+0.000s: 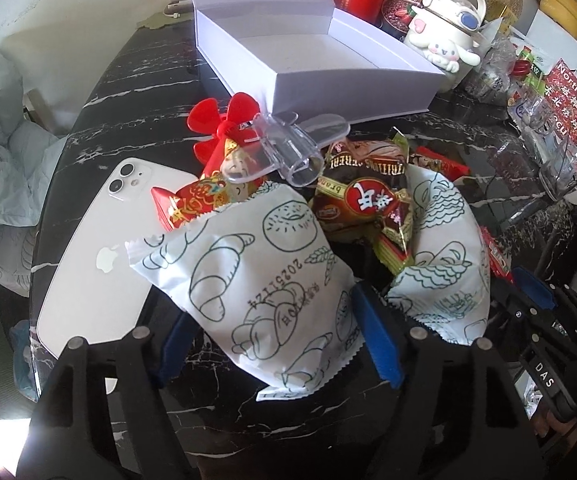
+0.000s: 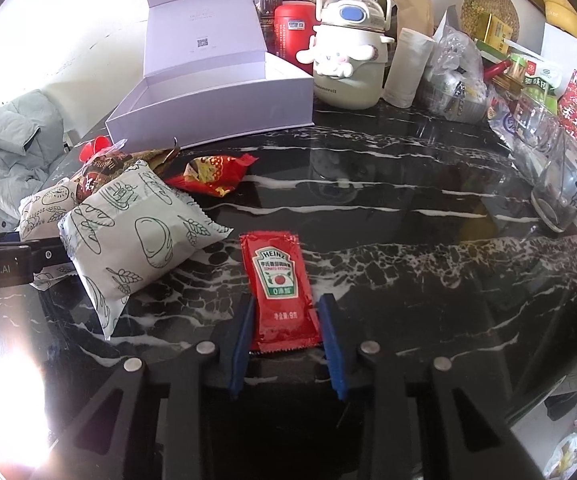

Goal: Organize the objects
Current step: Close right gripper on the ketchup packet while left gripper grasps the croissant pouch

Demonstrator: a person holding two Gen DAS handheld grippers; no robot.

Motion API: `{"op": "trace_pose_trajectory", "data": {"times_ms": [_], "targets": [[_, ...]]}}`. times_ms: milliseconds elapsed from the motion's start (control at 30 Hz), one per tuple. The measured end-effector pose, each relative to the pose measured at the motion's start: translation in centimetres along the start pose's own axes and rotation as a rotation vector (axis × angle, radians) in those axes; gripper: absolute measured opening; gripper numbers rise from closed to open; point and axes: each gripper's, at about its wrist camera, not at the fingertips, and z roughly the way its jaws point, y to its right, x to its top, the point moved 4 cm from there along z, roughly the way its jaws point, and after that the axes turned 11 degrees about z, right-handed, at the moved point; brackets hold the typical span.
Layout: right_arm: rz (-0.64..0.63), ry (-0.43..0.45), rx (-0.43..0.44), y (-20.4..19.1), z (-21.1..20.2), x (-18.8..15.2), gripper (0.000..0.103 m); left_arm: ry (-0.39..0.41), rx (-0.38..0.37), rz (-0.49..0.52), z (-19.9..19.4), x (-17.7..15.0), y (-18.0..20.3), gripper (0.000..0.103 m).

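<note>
A white bread packet [image 1: 256, 280] printed with green pastry drawings lies on the black marble table [image 1: 136, 92], and my left gripper [image 1: 272, 304] is shut on it, blue pads against both its sides. A second packet of the same kind [image 1: 444, 272] lies just to its right. In the right wrist view a red Heinz ketchup sachet [image 2: 282, 284] lies flat on the table [image 2: 408, 208]. My right gripper [image 2: 287, 299] is shut on the sachet's lower half, one pad on each long edge. An open white box [image 1: 308, 60] [image 2: 208, 96] stands behind the pile, empty.
A white phone [image 1: 100, 256] lies left of the held packet. Brown snack wrappers [image 1: 364, 204], a red toy fan [image 1: 224, 120], a clear plastic clip [image 1: 288, 148] and a red candy bag [image 2: 212, 174] crowd the pile. A cartoon bottle [image 2: 348, 52], jars and glassware [image 2: 560, 184] line the back and right.
</note>
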Motion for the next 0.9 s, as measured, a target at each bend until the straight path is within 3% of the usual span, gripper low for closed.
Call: {"op": "trace_pose_trajectory", "data": {"times_ms": [267,900], "targets": [[0.030,0.005,0.065,0.0,-0.6,-0.3,0.025,0.032,-0.021,0.008,-1.3,-0.2,0.2,0.058],[0.019,0.035,0.095,-1.0,-2.0,-0.2,0.008,0.106,-0.001,0.011,-4.3,-0.6,0.0,0.052]]}}
